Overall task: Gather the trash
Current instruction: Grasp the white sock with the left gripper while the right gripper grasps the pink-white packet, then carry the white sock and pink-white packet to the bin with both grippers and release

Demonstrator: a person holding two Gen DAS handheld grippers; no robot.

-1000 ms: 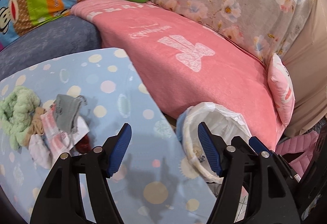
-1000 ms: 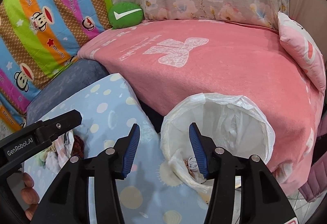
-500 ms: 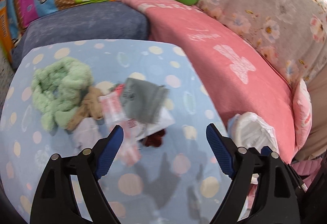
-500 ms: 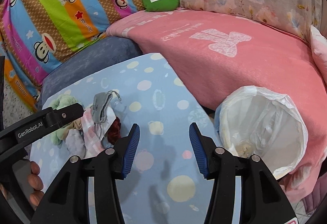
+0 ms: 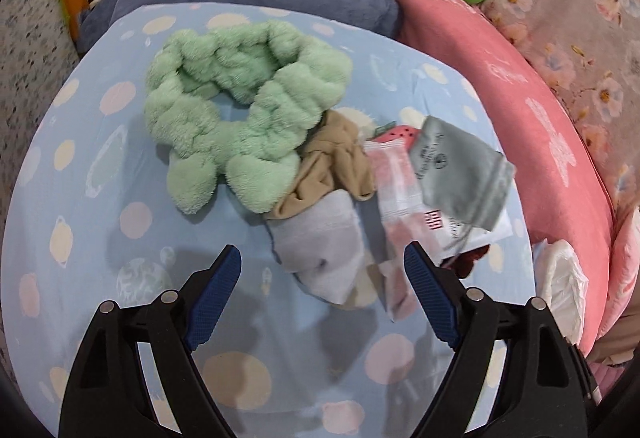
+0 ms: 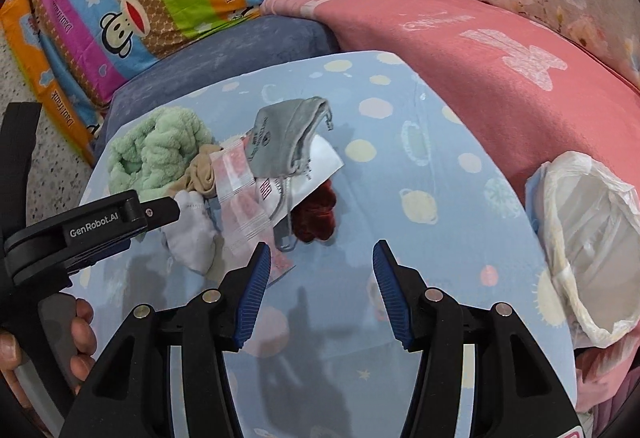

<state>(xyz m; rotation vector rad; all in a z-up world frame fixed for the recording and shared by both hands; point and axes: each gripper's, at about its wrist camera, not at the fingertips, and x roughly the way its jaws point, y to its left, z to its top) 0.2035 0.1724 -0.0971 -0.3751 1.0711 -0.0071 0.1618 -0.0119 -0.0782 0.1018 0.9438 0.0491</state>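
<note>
Wrapper (image 5: 394, 194) lies just right of sock (image 5: 320, 254), long axis toward my left tool (image 5: 322, 278); both tools gape, empty; left nearer.

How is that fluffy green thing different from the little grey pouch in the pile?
The fluffy green thing is thick, plush and looped like a ring; the grey pouch is thin, flat and printed with dark lettering. The green thing is far bigger and lies straight on the blue spotted cloth, while the pouch rests atop wrappers. Both are soft fabric.

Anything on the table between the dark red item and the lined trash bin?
No. In the right wrist view, only bare spotted tablecloth separates the dark red item from the lined trash bin.
</note>
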